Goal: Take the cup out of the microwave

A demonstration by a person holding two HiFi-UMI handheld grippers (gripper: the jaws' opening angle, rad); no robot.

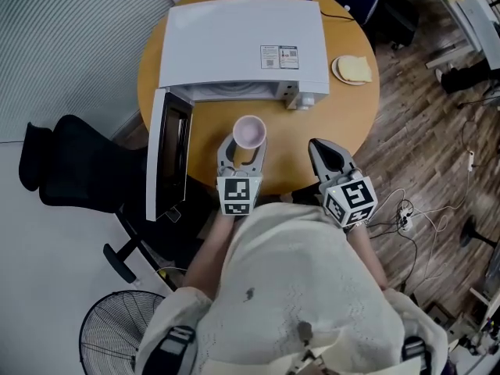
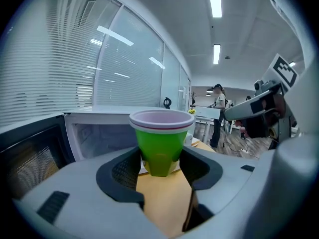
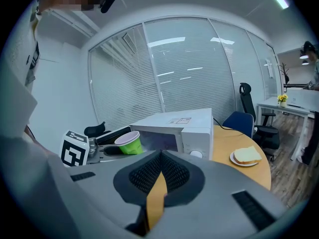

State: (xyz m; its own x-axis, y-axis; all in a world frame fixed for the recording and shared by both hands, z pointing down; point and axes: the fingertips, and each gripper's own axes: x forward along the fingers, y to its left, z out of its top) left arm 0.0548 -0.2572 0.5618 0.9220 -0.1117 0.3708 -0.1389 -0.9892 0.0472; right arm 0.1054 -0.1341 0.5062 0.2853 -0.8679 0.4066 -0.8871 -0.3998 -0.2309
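A green cup point(image 1: 250, 132) with a white rim and a pink inside stands upright between the pads of my left gripper point(image 1: 242, 148), which is shut on its lower part. It hangs just in front of the open white microwave point(image 1: 242, 41), above the round wooden table point(image 1: 351, 123). In the left gripper view the cup point(image 2: 161, 143) fills the gap of the left gripper point(image 2: 162, 171), with the microwave's bare cavity point(image 2: 99, 133) behind it. My right gripper point(image 1: 322, 151) is shut on nothing, to the right of the cup over the table's near edge. The right gripper view shows the cup point(image 3: 128, 142) to the left of the right gripper point(image 3: 160, 159).
The microwave door point(image 1: 168, 155) swings open to the left, past the table edge. A plate with bread point(image 1: 353, 69) lies to the right of the microwave. A black office chair point(image 1: 62, 170) and a floor fan point(image 1: 125, 334) stand at the left.
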